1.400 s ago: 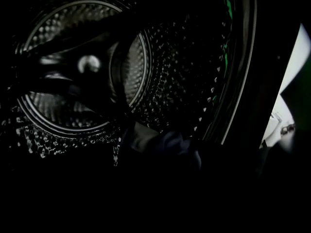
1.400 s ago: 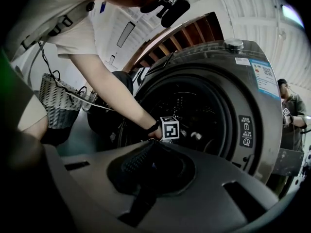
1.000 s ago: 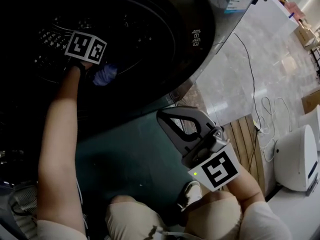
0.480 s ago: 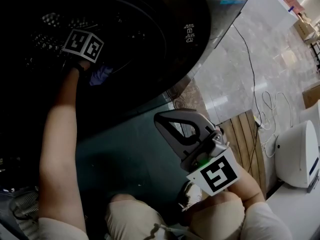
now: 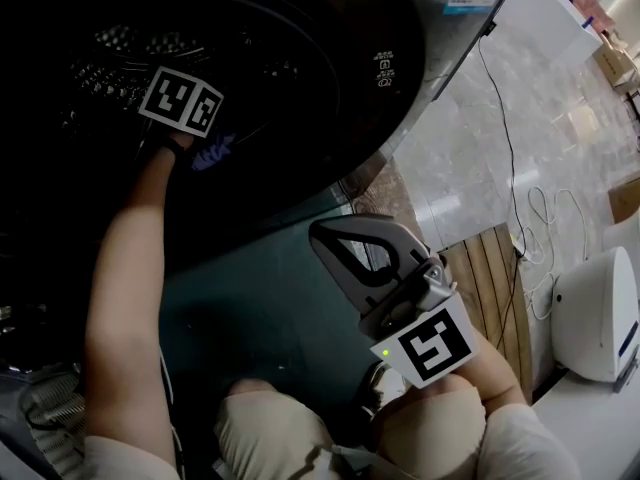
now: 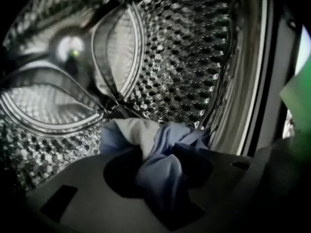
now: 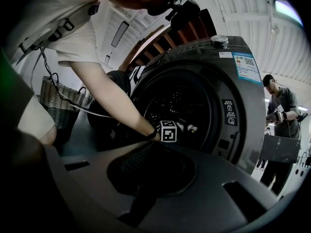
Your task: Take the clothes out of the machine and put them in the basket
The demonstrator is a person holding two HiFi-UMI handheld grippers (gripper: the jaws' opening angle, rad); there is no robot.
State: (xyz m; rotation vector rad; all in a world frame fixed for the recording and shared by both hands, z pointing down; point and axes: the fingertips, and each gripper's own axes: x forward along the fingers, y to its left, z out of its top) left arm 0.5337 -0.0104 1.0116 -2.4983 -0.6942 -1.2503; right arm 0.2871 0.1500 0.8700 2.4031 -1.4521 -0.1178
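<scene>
The right tool (image 5: 322, 238) is nearest, held above the person's knees outside the washing machine (image 5: 405, 38). Its jaws are pressed together with nothing between them. A wicker basket (image 7: 56, 103) stands on the floor at the person's left side, well apart from both tools.

Farther in, the person's left arm (image 5: 125, 268) reaches through the round opening into the drum (image 6: 194, 57). There the left tool (image 6: 158, 154) has just been closing its jaws, and it pinches a blue cloth (image 6: 163, 174). The cloth bunches up beyond the jaw tips against a white piece (image 6: 138, 132). Both lie inside the machine, low in the drum against its perforated wall.
</scene>
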